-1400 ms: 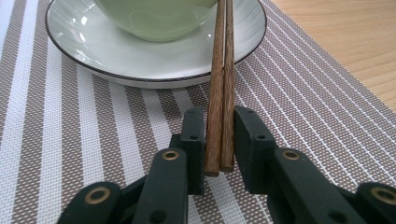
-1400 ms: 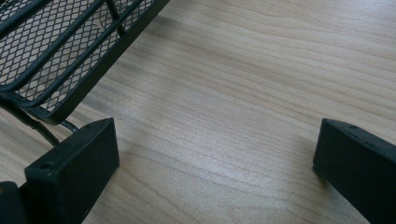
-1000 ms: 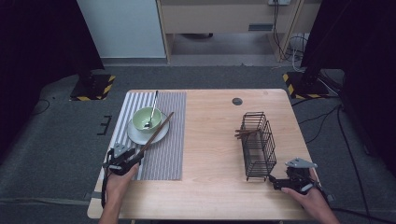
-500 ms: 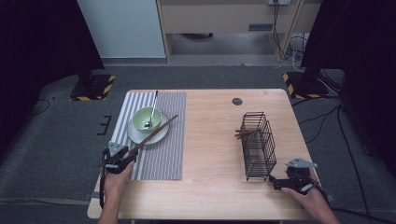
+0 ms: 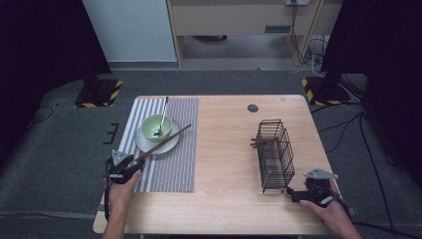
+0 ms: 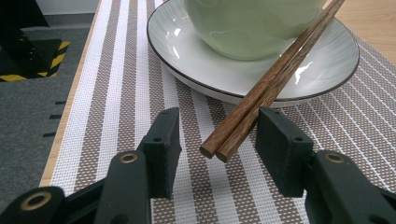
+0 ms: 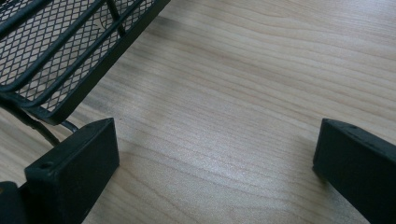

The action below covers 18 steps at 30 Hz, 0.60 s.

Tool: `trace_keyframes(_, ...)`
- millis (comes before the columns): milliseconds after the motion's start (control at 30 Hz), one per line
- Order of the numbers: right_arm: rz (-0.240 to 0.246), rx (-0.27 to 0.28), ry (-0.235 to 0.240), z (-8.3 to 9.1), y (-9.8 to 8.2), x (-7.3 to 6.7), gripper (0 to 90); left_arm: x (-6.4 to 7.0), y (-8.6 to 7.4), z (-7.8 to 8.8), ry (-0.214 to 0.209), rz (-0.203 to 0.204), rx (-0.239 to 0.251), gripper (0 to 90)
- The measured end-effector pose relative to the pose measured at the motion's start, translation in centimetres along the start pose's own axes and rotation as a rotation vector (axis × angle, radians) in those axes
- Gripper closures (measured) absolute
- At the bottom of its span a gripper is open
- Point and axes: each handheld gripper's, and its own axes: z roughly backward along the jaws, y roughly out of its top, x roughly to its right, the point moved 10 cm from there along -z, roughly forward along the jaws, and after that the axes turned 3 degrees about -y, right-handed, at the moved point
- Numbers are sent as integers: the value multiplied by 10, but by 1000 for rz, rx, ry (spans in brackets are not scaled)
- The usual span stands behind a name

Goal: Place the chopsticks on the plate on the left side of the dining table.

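A pair of brown wooden chopsticks leans across the rim of a pale plate that carries a green bowl with a spoon in it. The chopsticks' near ends lie between the jaws of my left gripper. Those jaws have just been opening, and there is a gap on each side of the sticks. My right gripper rests open on the bare wood beside the black wire rack.
The plate stands on a striped placemat near the table's left edge. More chopsticks poke out of the wire rack on the right. A small dark round cap sits in the tabletop at the back.
My left gripper has drawn back a little toward the front left, and more of the chopsticks' length now shows. The right gripper has not moved.
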Motion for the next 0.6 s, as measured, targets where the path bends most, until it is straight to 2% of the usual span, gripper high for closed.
trace_keyframes(400, 0, 0, 0, 0, 0, 0, 4, -1, 4, 2, -6, -5, 23, 473)
trace_keyframes(600, 0, 0, 0, 0, 0, 0, 4, 0, 4, 1, -5, -9, 17, 478)
